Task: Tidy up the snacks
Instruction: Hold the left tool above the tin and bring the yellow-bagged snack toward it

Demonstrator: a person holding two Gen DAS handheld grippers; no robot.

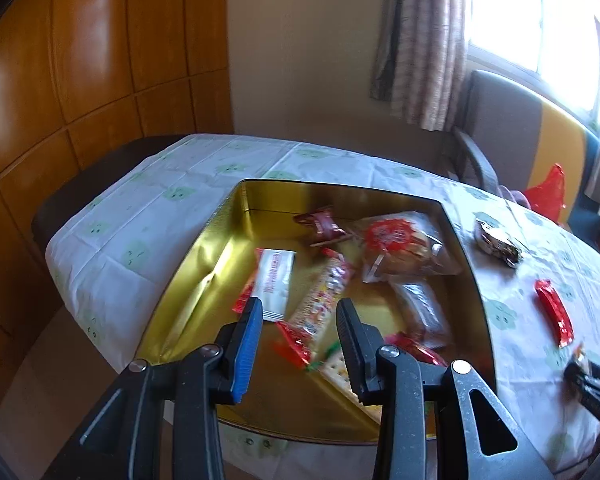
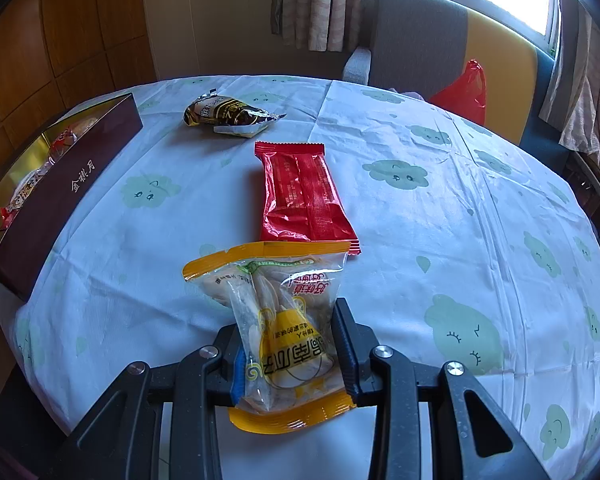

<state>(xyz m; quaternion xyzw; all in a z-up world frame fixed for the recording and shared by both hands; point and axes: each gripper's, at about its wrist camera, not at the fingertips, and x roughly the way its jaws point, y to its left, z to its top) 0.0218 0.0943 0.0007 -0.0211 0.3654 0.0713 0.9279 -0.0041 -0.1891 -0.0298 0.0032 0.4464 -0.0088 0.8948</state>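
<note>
1. The right gripper, at the lower centre of its view, is clamped on a yellow-edged cracker packet resting on or just above the tablecloth.
2. The left gripper hovers over the gold-lined tin with jaws apart and nothing between them; blur hides finer detail.
3. A red packet lies just beyond the held one, and a dark packet sits at upper left.
4. Risk: the slippery film could slide from the pads, or squeezing could crack the crackers.
5. Risk: the packet could catch the tin's wall on the way in.
</note>
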